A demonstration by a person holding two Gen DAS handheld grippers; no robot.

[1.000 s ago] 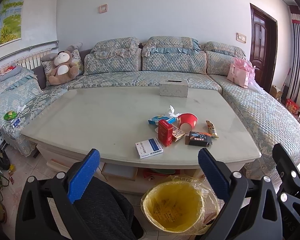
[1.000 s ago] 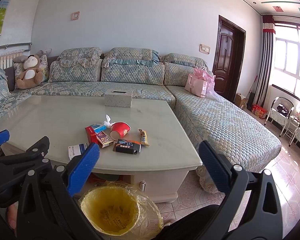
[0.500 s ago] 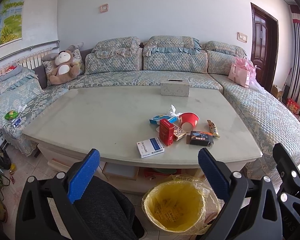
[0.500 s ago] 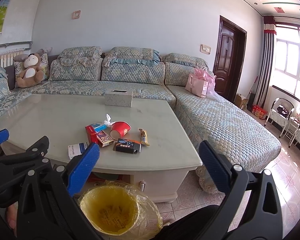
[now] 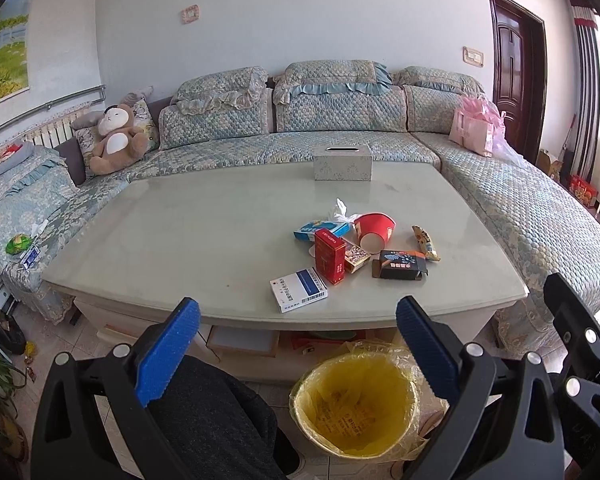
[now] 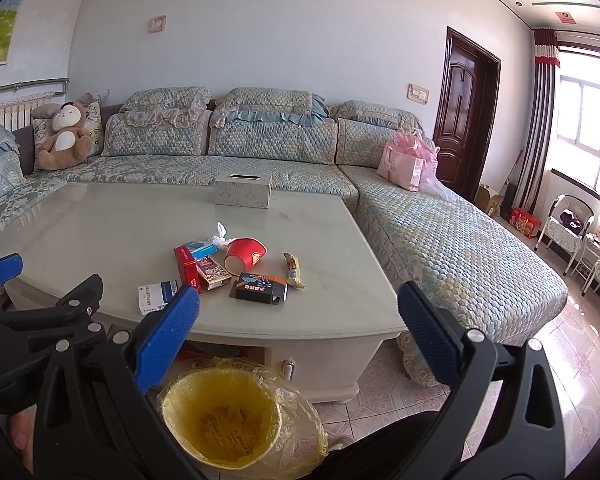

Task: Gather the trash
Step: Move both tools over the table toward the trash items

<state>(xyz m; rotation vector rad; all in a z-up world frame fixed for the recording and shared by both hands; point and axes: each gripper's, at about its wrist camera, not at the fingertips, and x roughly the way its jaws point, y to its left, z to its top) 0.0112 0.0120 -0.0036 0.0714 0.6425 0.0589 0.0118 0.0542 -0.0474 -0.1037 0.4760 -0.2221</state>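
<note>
Trash lies on the pale coffee table (image 5: 180,240): a white and blue box (image 5: 299,289), an upright red box (image 5: 330,255), a black carton (image 5: 402,265), a tipped red paper cup (image 5: 374,230), a snack wrapper (image 5: 425,242), a blue pack with a tissue (image 5: 320,229). A bin with a yellow liner (image 5: 354,396) stands on the floor below the table's front edge. My left gripper (image 5: 298,344) is open and empty, above the bin, short of the table. My right gripper (image 6: 298,344) is open and empty, beside it; the black carton (image 6: 260,287) and bin (image 6: 220,416) show there too.
A tissue box (image 5: 343,163) stands at the table's far edge. A quilted sofa (image 5: 340,120) wraps around the table, with a plush bear (image 5: 116,138) at left and a pink bag (image 5: 474,130) at right. Folding chairs (image 6: 568,232) stand by the window.
Both grippers have edged slightly forward toward the table; the trash and bin look a little nearer. Nothing was taken hold of.
</note>
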